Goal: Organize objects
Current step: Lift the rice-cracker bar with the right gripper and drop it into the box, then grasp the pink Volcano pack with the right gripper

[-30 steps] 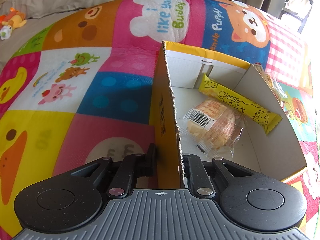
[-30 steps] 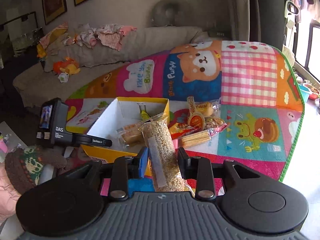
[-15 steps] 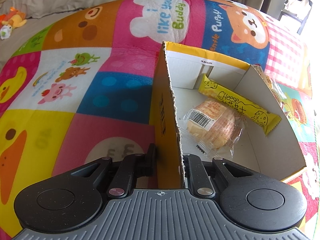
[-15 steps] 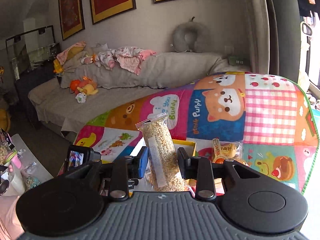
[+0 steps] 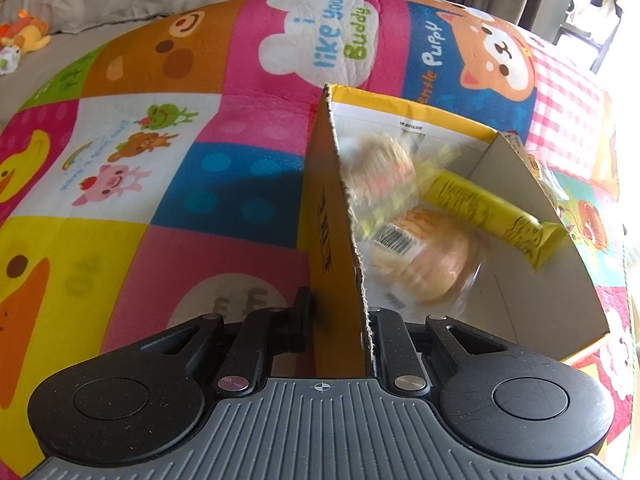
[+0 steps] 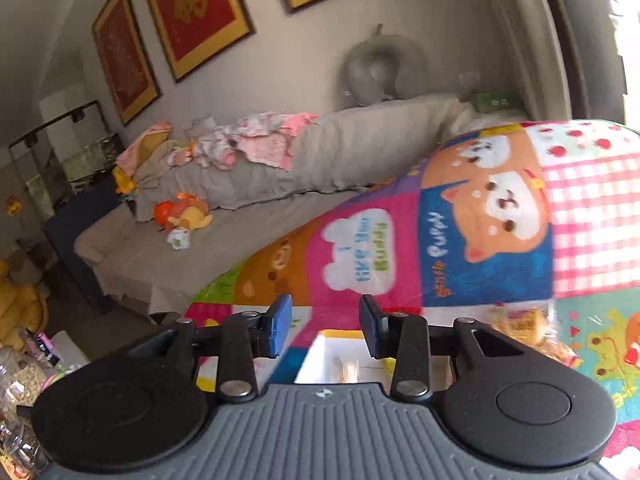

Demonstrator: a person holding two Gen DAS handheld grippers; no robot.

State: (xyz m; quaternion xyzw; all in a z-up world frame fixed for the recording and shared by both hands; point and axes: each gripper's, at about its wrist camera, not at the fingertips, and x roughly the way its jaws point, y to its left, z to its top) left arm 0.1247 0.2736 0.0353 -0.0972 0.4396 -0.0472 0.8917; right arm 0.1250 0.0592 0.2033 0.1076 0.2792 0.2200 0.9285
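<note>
Left gripper (image 5: 340, 320): clamped on the near side wall of the cardboard box (image 5: 332, 240); one black finger is pressed to the yellow outer face, the other to the pale inner face.
Cardboard box: open-topped, yellow printed outside, plain white-grey inside, with a ragged torn top edge on the gripped wall; it is set on the play mat (image 5: 160, 184).
Box contents: a long yellow crinkled wrapper (image 5: 492, 212) is laid slantwise toward the far right wall; a round clear-wrapped pastry with a barcode label (image 5: 424, 256) is lying below it; a pale grainy snack bag (image 5: 380, 160) is seen as a motion-blurred smear by the gripped wall, inside the box.
Right gripper (image 6: 324, 326): empty, its fingers held apart with nothing between them; the jaws have just been opening. One pad is blue, the other dark.
Play mat: quilted, soft, in bright squares printed with cartoon animals and lettering.
Around: loose clear-wrapped snacks (image 6: 524, 328) are left on the mat just beyond the right wall of the box. A grey fabric sofa (image 6: 248, 216) strewn with pink clothes and an orange plush toy is behind the mat; red framed pictures (image 6: 200, 8) are hung on the wall.
In the way: the gripped wall hides the near left corner of the box floor in the left wrist view.
</note>
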